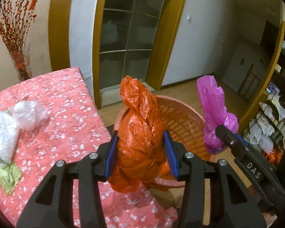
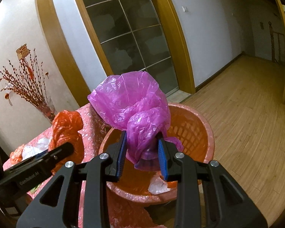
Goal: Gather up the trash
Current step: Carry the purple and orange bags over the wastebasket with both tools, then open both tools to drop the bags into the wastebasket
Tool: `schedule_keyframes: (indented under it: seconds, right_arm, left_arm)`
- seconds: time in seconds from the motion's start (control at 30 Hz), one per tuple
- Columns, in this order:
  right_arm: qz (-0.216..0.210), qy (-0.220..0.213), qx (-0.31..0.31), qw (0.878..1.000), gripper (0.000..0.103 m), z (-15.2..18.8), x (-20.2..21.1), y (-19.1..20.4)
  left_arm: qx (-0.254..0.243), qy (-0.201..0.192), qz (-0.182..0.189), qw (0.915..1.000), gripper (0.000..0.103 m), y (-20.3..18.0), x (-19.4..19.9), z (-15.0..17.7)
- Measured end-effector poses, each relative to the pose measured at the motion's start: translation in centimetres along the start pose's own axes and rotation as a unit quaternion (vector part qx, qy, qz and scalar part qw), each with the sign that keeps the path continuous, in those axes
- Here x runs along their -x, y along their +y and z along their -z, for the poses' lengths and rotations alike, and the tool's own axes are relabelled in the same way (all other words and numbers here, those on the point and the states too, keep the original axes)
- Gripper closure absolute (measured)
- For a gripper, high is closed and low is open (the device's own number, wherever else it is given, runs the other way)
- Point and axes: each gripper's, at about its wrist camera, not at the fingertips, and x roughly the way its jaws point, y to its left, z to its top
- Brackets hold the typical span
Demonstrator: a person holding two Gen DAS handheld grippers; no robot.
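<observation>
My left gripper (image 1: 141, 152) is shut on a knotted orange plastic bag (image 1: 140, 131), held at the table's right edge beside the pink slatted trash basket (image 1: 182, 119). My right gripper (image 2: 142, 153) is shut on a crumpled purple plastic bag (image 2: 134, 106), held over the basket's (image 2: 195, 127) mouth. The purple bag (image 1: 214, 112) also shows in the left wrist view, and the orange bag (image 2: 66, 129) in the right wrist view. A clear plastic scrap (image 2: 158, 185) lies in the basket. White crumpled plastic (image 1: 15, 119) and a green wrapper (image 1: 8, 176) lie on the table.
The table has a pink flowered cloth (image 1: 62, 114). A glass sliding door (image 1: 129, 34) stands behind. A vase of red branches (image 1: 19, 57) is at the left wall. Shelves with clutter (image 1: 273, 117) are on the right. Wooden floor (image 2: 247, 104) spreads to the right.
</observation>
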Motion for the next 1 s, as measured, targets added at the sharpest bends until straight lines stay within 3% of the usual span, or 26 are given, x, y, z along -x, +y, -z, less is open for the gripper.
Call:
schedule_keyframes:
  seconds: [0.63, 1.0]
  right_arm:
    - [0.002, 0.001, -0.023, 1.0, 0.072, -0.7, -1.5, -2.8]
    - [0.008, 0.003, -0.028, 1.0, 0.072, -1.0, -2.5, -2.3]
  left_arm:
    - [-0.026, 0.025, 0.01, 0.9993, 0.057, -2.3, -4.9, -1.0]
    - [-0.031, 0.027, 0.014, 0.999, 0.057, -3.3, -6.2, -2.0]
